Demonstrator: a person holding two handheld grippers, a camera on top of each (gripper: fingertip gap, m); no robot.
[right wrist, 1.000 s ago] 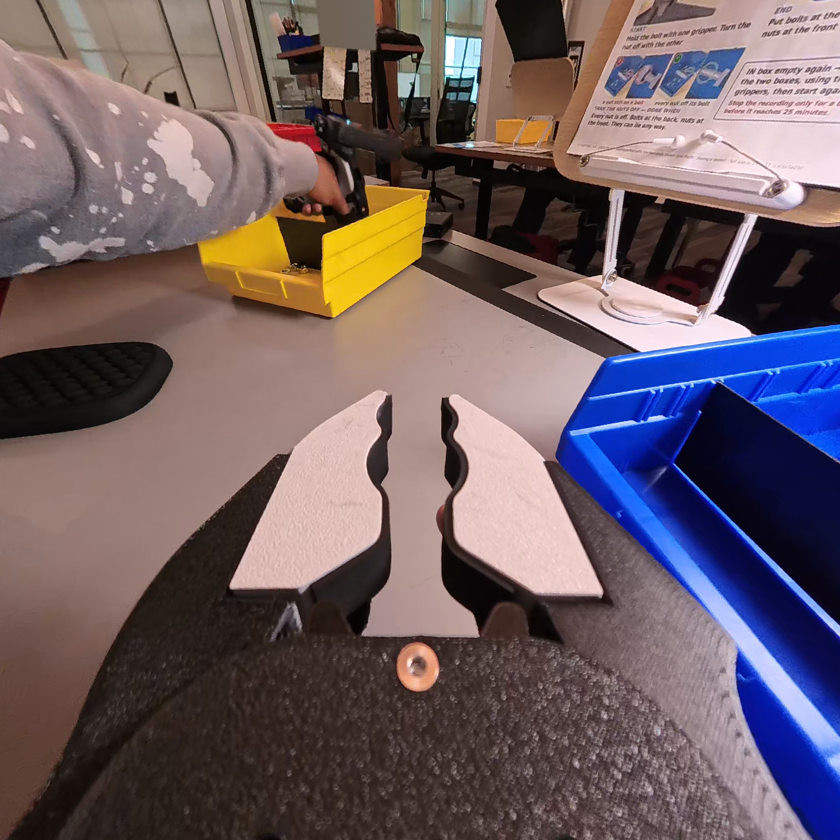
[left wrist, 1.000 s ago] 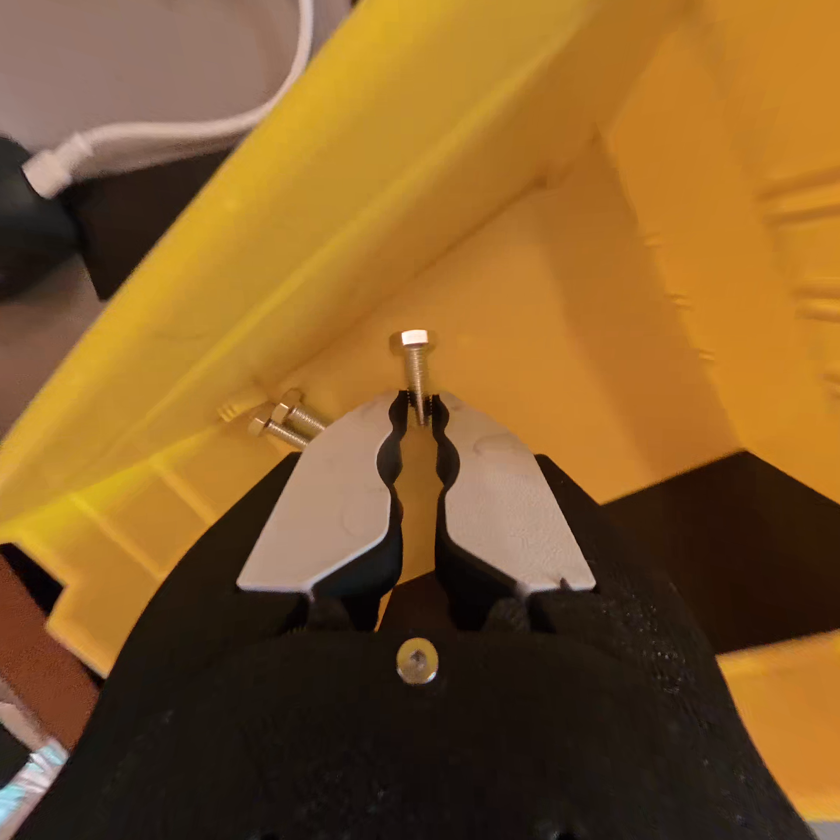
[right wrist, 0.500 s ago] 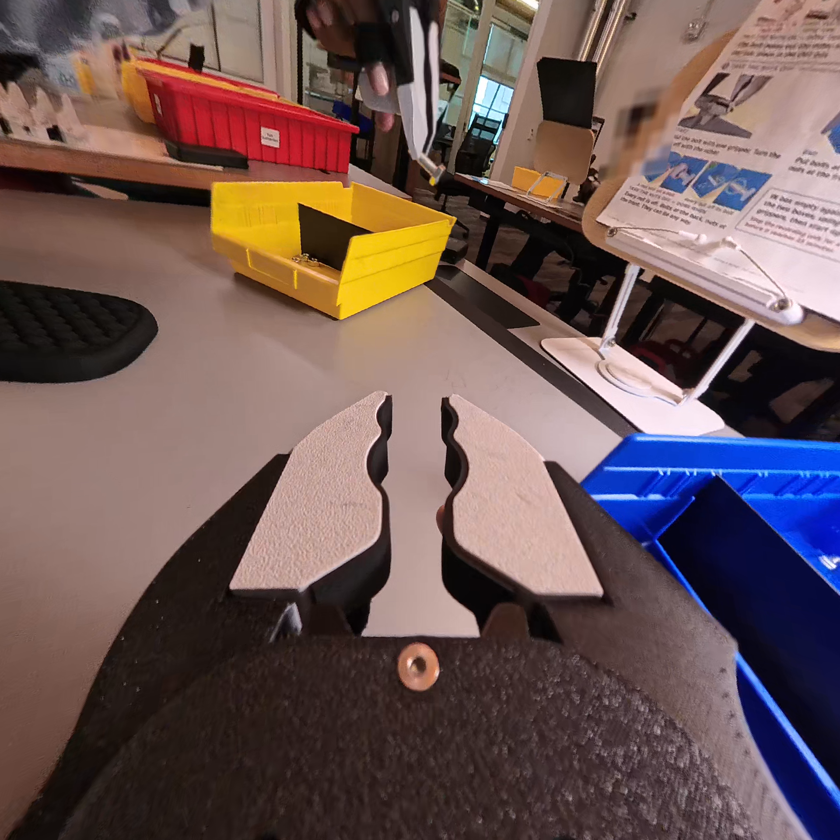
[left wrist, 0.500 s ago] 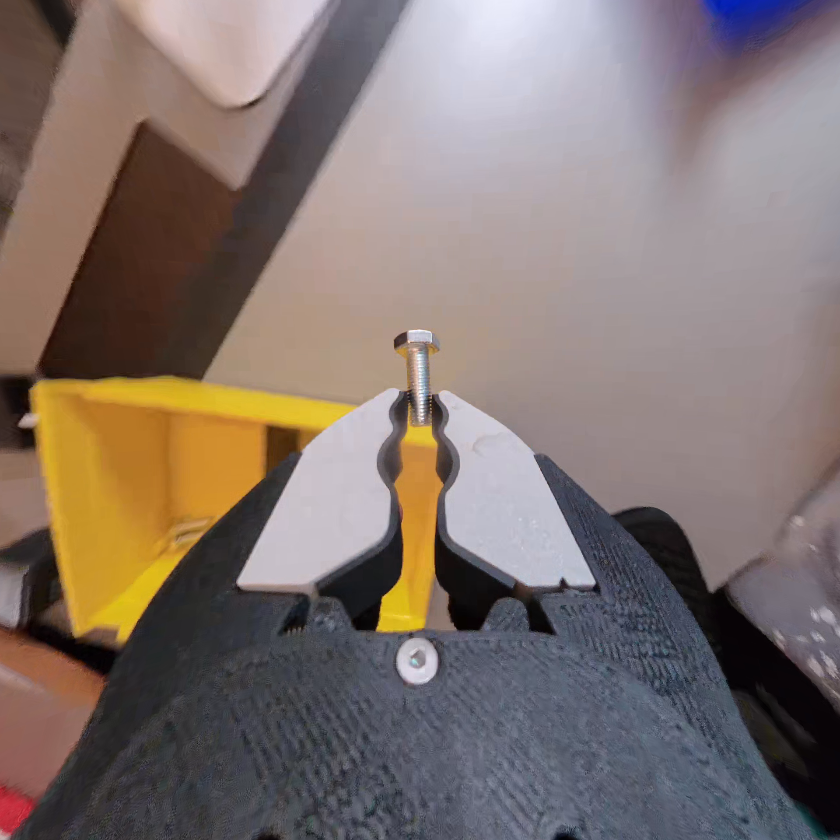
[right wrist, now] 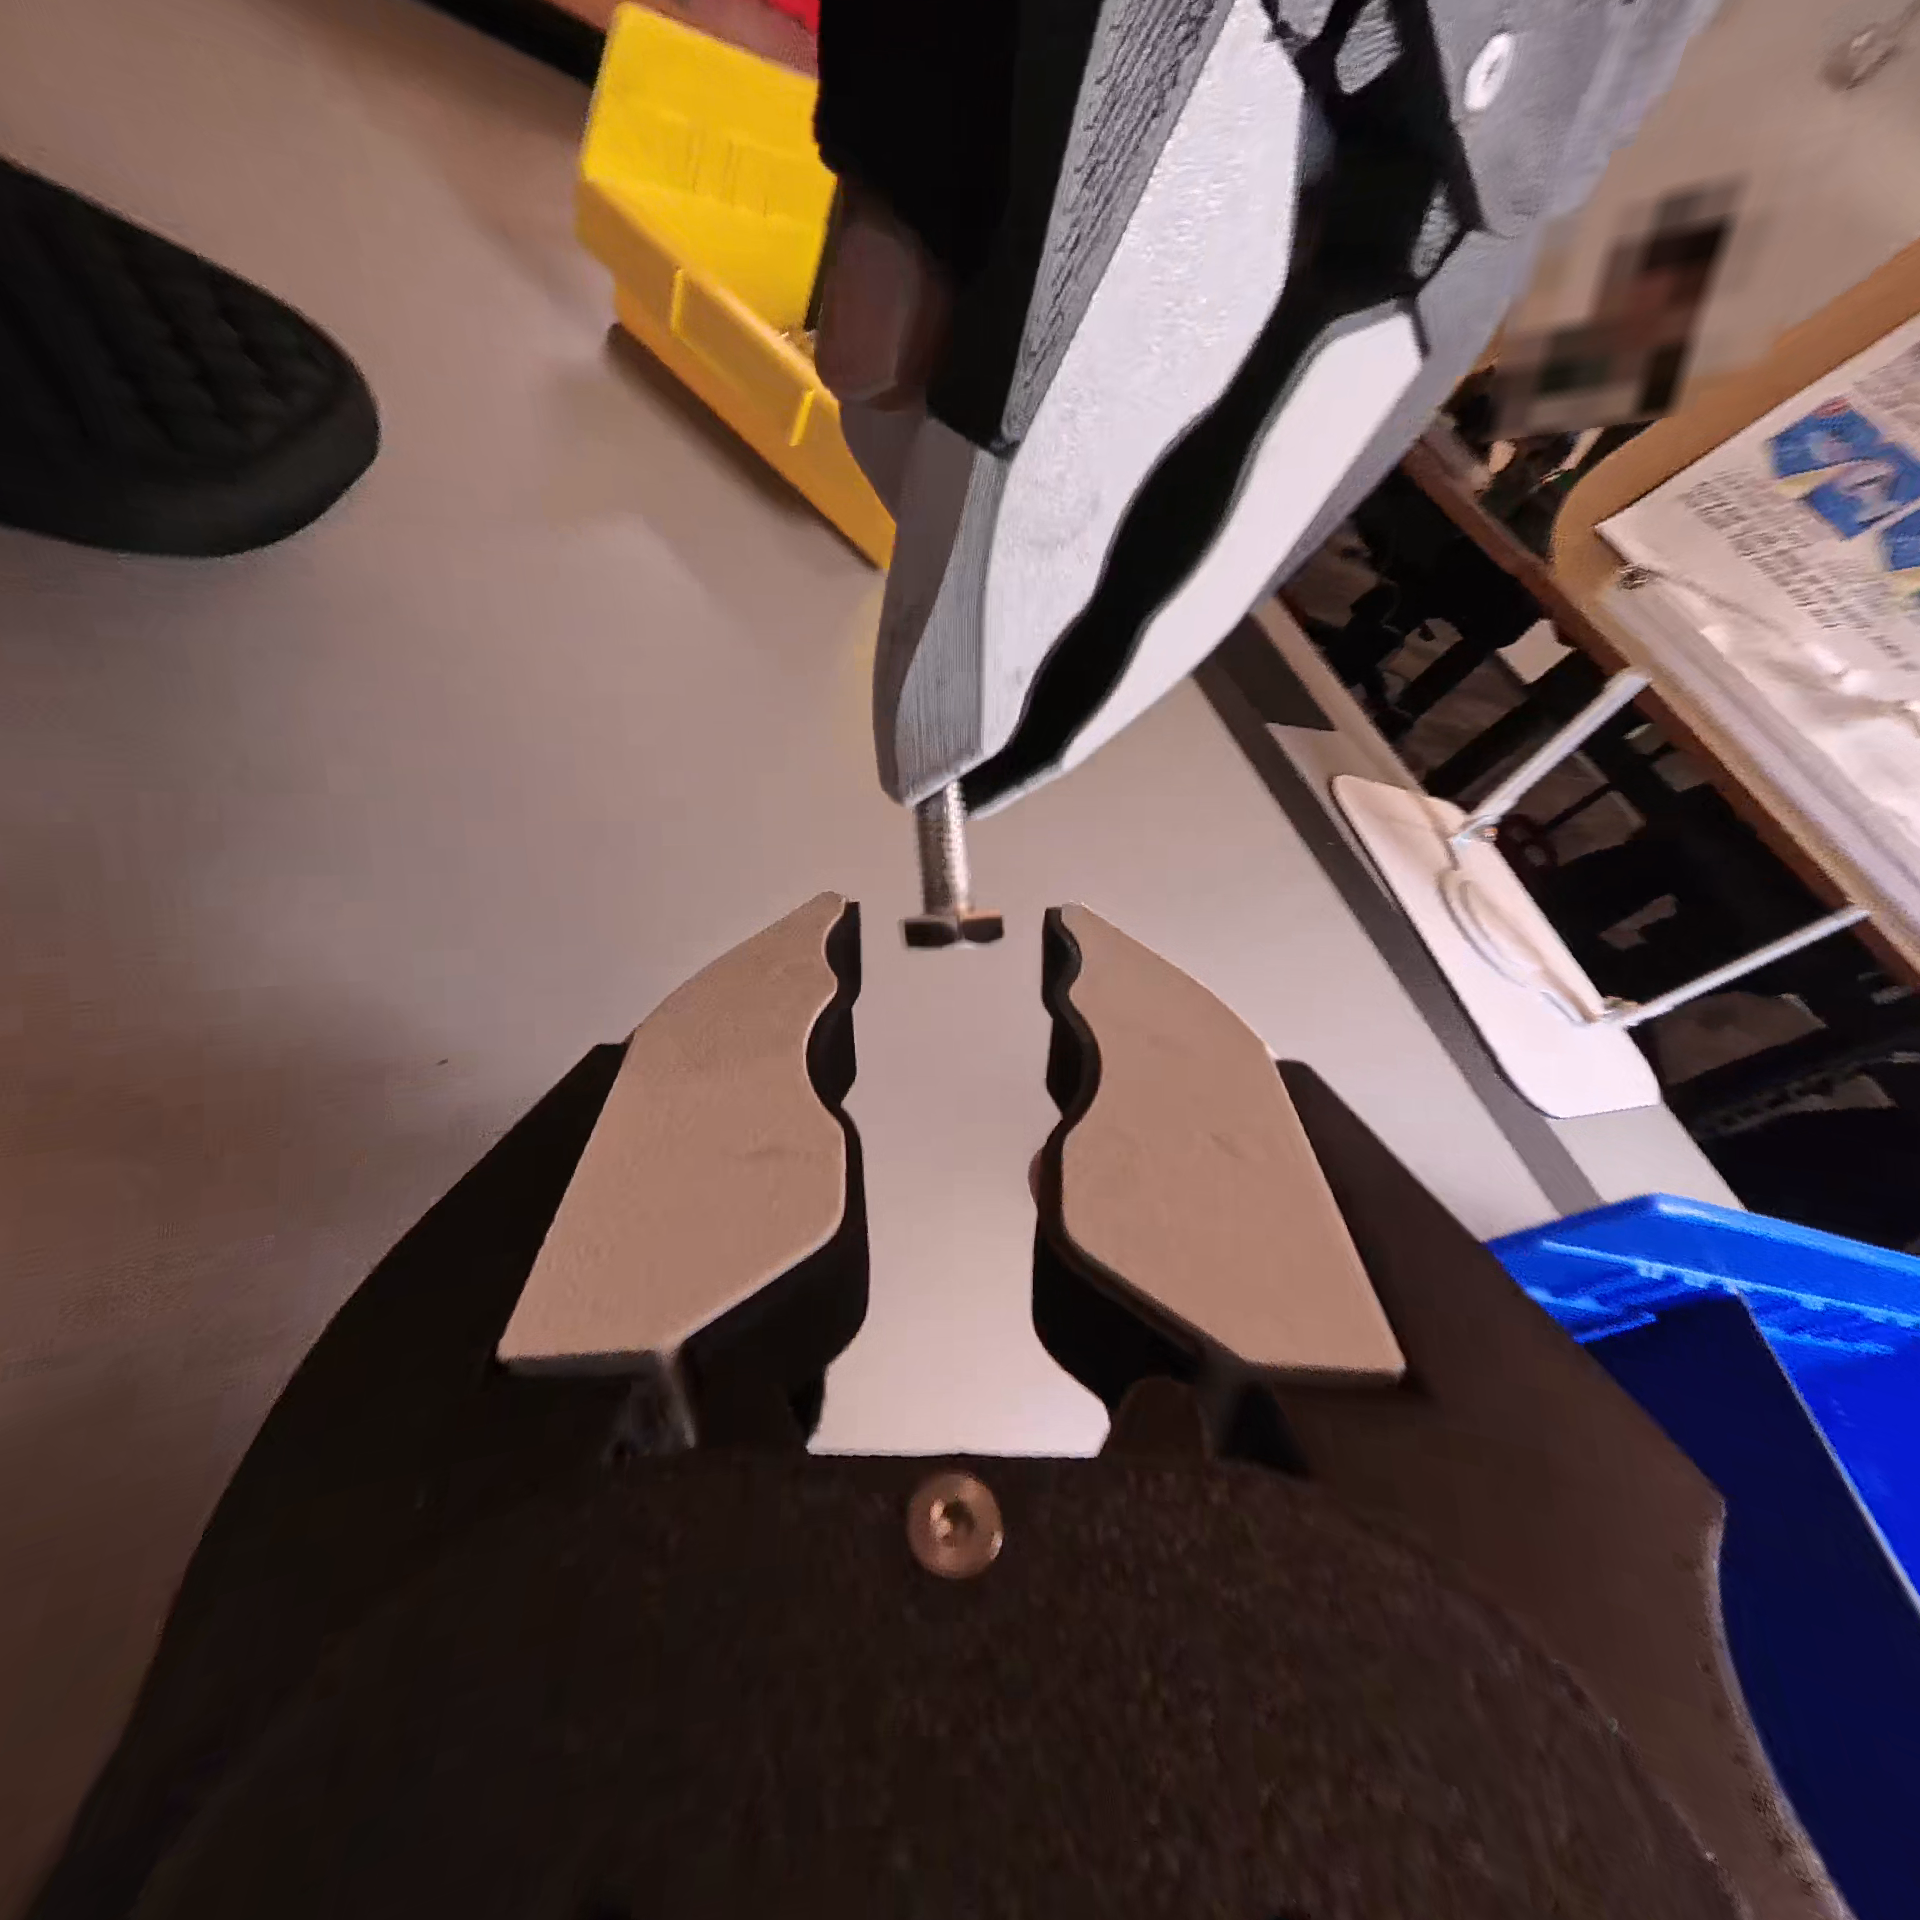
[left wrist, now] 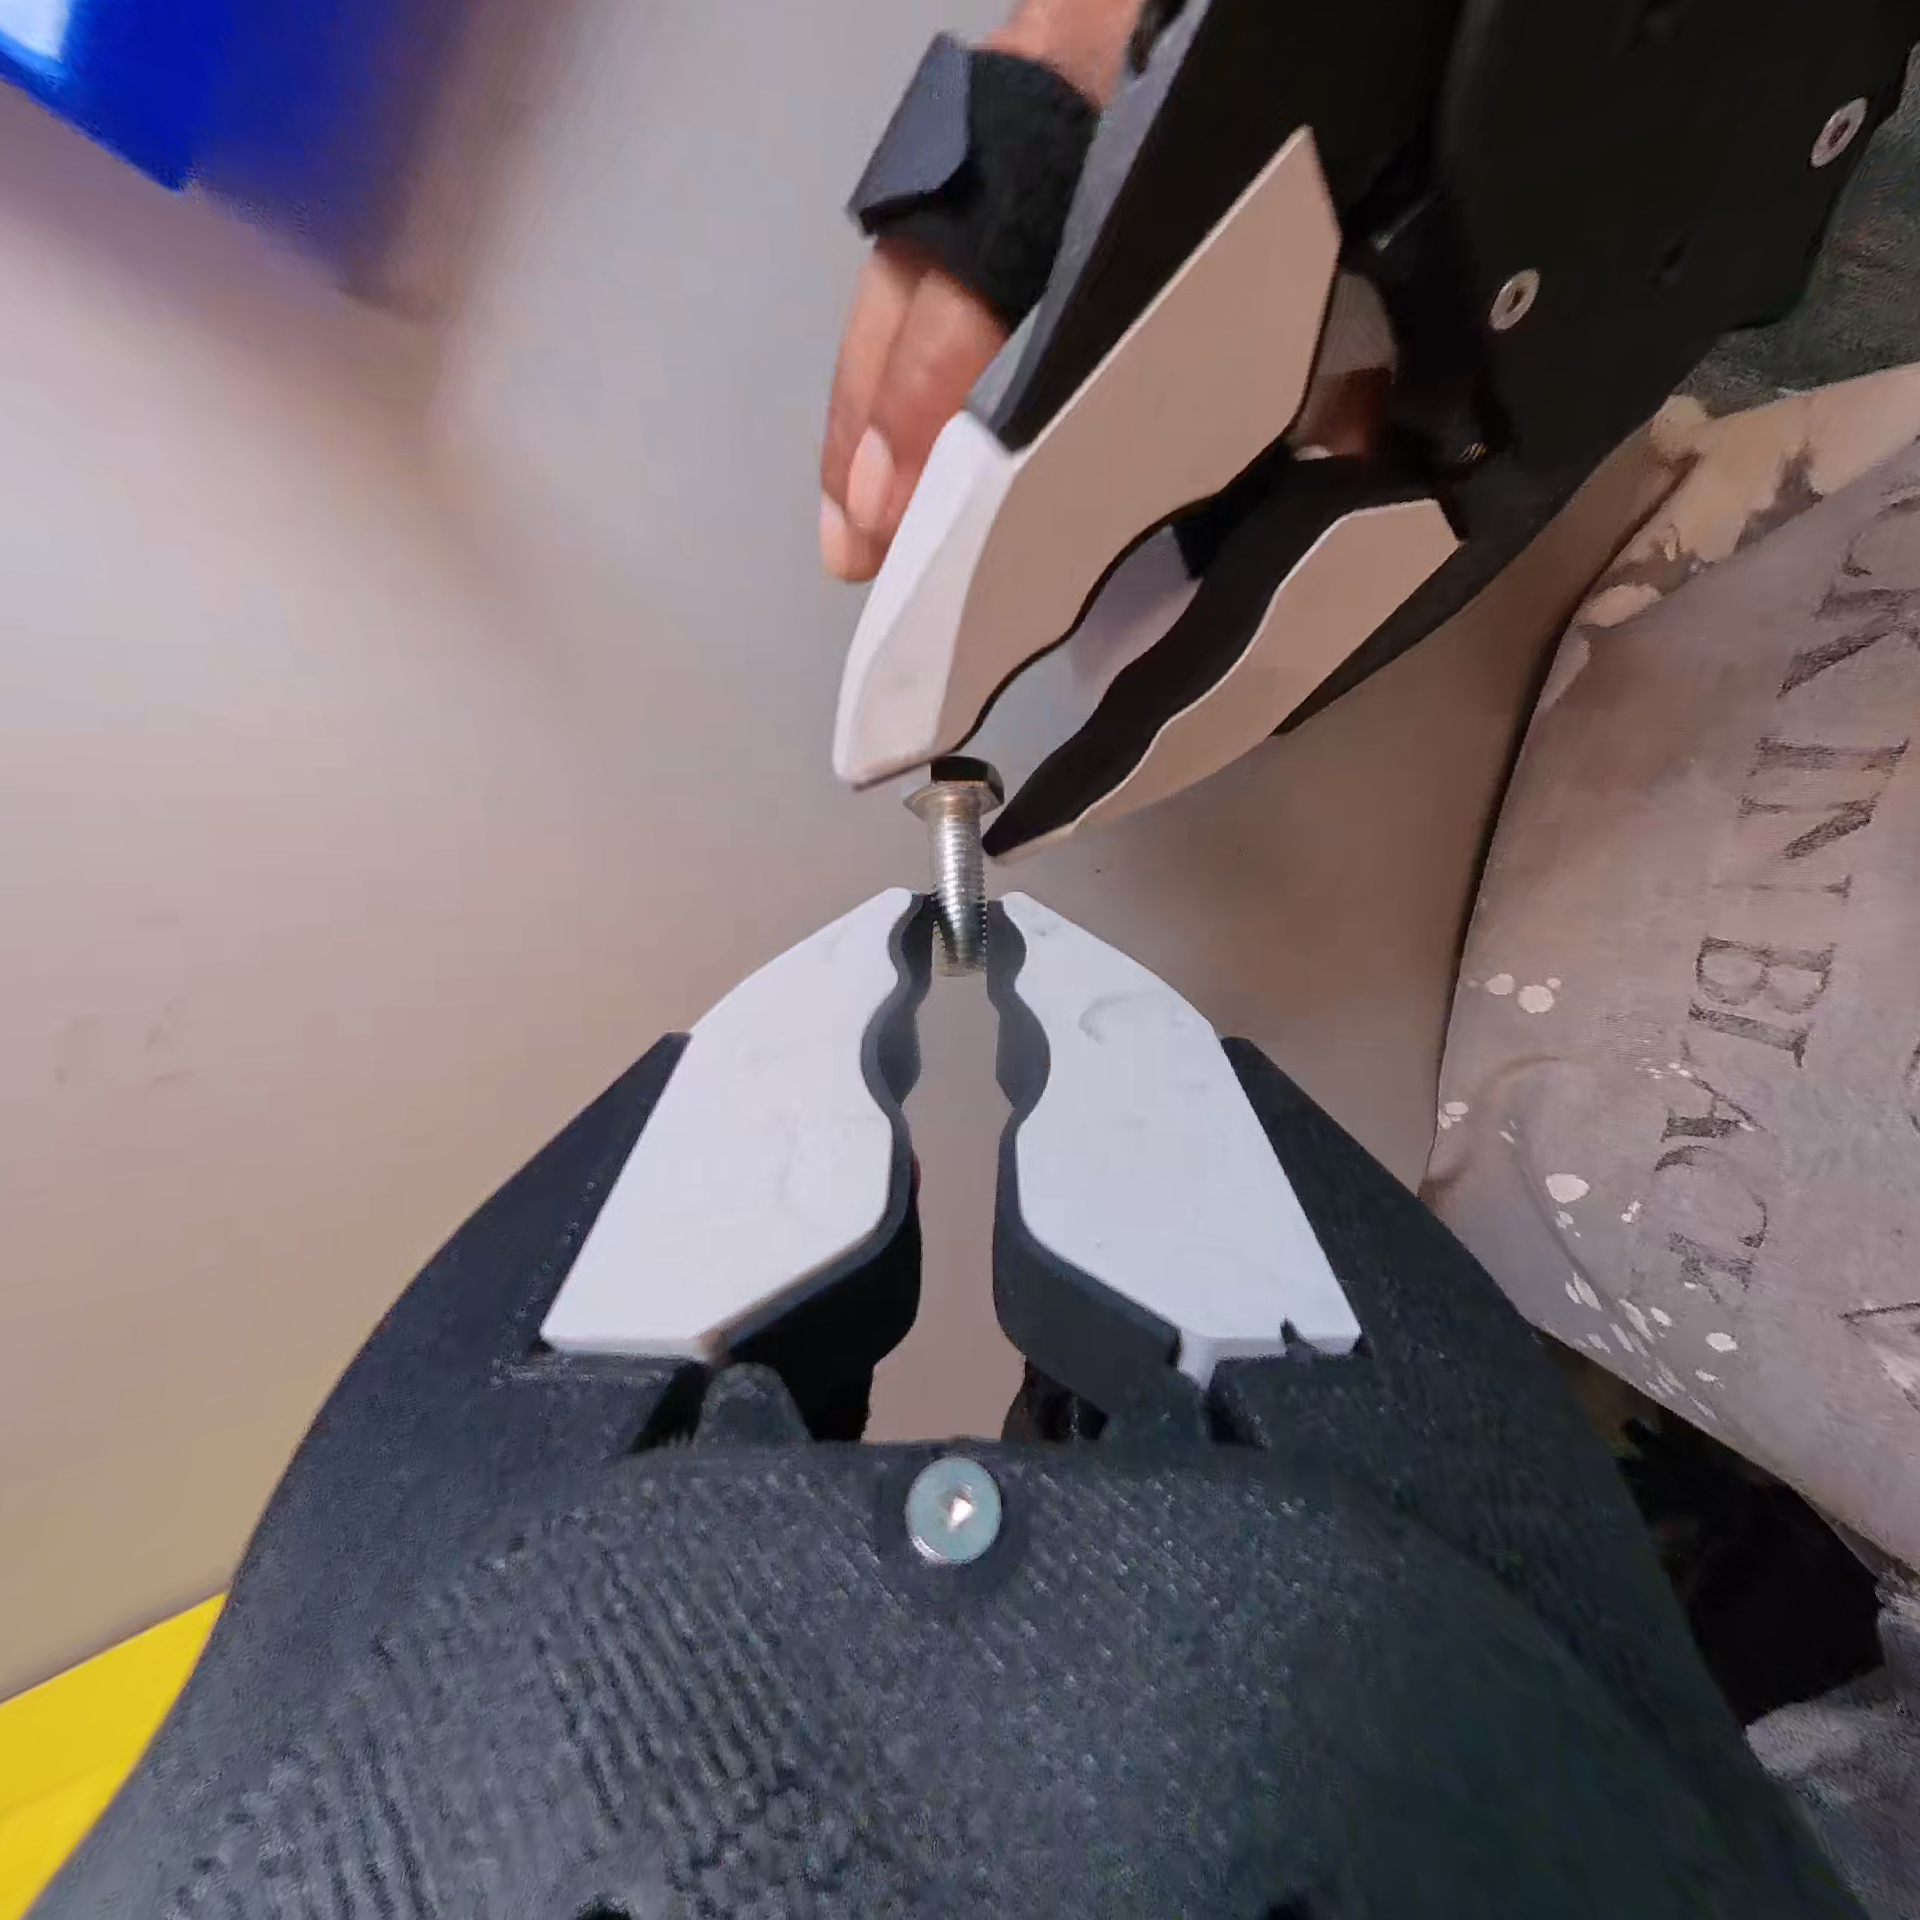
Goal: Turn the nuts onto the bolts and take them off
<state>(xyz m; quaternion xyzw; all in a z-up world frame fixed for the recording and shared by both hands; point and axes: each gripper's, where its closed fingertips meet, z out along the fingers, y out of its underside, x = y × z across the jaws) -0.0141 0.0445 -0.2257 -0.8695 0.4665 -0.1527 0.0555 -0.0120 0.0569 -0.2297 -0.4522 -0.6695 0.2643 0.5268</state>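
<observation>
Grey tabletop (right wrist: 436, 790) below, yellow bin (right wrist: 717, 270) far left, blue bin (right wrist: 1766, 1340) right. My left gripper (left wrist: 958, 906) is clamped on the hex bolt (left wrist: 958, 873) by its threaded shank. My right gripper (right wrist: 951, 920) stands parted around the bolt head, not touching it.

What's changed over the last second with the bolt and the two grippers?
The left gripper lifted the bolt out of the yellow bin and carried it to the right gripper, whose open fingertips now flank the bolt's head. Unchanged: left clamped on the threads, right open and empty.
</observation>
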